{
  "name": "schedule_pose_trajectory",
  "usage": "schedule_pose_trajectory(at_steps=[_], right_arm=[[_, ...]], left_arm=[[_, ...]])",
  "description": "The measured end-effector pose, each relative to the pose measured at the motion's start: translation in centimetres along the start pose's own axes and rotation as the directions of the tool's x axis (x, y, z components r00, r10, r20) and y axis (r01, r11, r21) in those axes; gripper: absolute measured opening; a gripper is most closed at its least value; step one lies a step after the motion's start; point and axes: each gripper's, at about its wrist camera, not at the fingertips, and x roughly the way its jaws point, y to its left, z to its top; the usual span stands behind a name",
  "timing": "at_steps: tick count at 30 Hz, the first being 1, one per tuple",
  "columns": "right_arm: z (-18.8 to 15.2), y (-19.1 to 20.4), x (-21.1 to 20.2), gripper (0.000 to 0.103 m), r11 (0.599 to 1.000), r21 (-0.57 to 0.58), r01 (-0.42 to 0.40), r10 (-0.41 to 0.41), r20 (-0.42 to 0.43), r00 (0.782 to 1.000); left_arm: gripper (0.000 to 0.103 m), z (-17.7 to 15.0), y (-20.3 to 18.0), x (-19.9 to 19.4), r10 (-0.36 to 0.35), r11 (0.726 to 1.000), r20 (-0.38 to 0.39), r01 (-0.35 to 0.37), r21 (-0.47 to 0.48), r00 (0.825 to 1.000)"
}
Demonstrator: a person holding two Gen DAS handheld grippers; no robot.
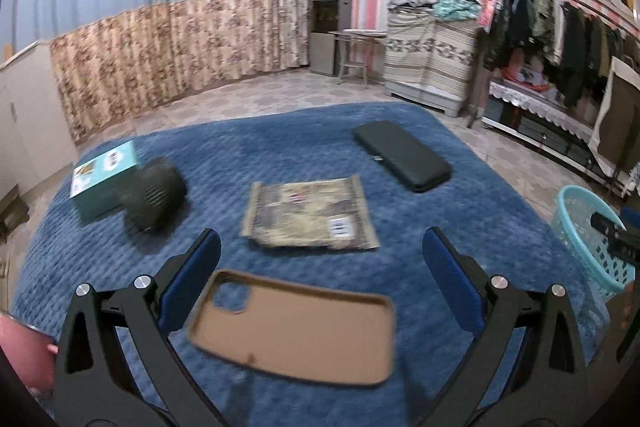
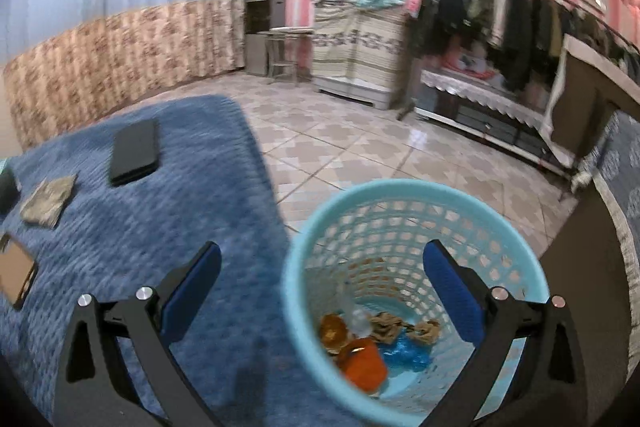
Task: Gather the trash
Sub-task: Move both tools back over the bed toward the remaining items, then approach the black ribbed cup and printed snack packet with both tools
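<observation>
Hovering with jaws spread, the left hand-held gripper [image 1: 320, 247] faces a tan phone case [image 1: 296, 327]; only the right hand-held gripper [image 2: 320, 259], also released, shows trash [image 2: 362, 367] inside the basket [image 2: 404, 189].

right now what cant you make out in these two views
- Print on the flat packet: left wrist view, motion blur.
- Dark ribbed object in front of the teal box: left wrist view, too blurred to identify.
- Trash in the blue basket: right wrist view, blurred; only an orange piece and brown crumples read.
- Tan phone case: right wrist view, cut by left edge.
- Basket: left wrist view, cut by right edge.
</observation>
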Motion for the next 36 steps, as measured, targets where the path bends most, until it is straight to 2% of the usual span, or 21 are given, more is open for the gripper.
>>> schedule_pose_trajectory(at_steps=[6, 13, 20, 24, 36], right_arm=[[-0.8, 3.7, -1.6, 0.099, 0.995, -0.014, -0.096, 0.096, 0.011, 0.995], [-1.9, 7.1, -2.1, 0.099, 0.989, -0.068, -0.128, 0.127, -0.014, 0.992], [-1.9, 8.5, -2.0, 0.099, 0.989, -0.031, -0.143, 0.143, -0.017, 0.990], [-1.6, 9.8, -2.2, 0.099, 0.991, -0.061, -0.118, 0.117, -0.018, 0.993], [-1.6, 12.8, -2.2, 0.099, 0.983, -0.111, -0.144, 0.141, -0.034, 0.989]], left_arm=[[0.098, -0.7, 3.9, -0.9, 0.051, 0.998, 0.007, -0.051, -0.026, 0.999], [0.098, -2.0, 8.4, -1.7, 0.088, 0.993, -0.004, -0.088, -0.077, 0.996], [0.098, -3.4, 11.6, -1.8, 0.127, 0.984, -0.019, -0.128, -0.127, 0.992], [0.098, -3.5, 12.2, -1.8, 0.130, 0.982, -0.020, -0.132, -0.134, 0.991], [0.098, -3.7, 12.6, -1.7, 0.138, 0.983, -0.013, -0.138, -0.122, 0.990]])
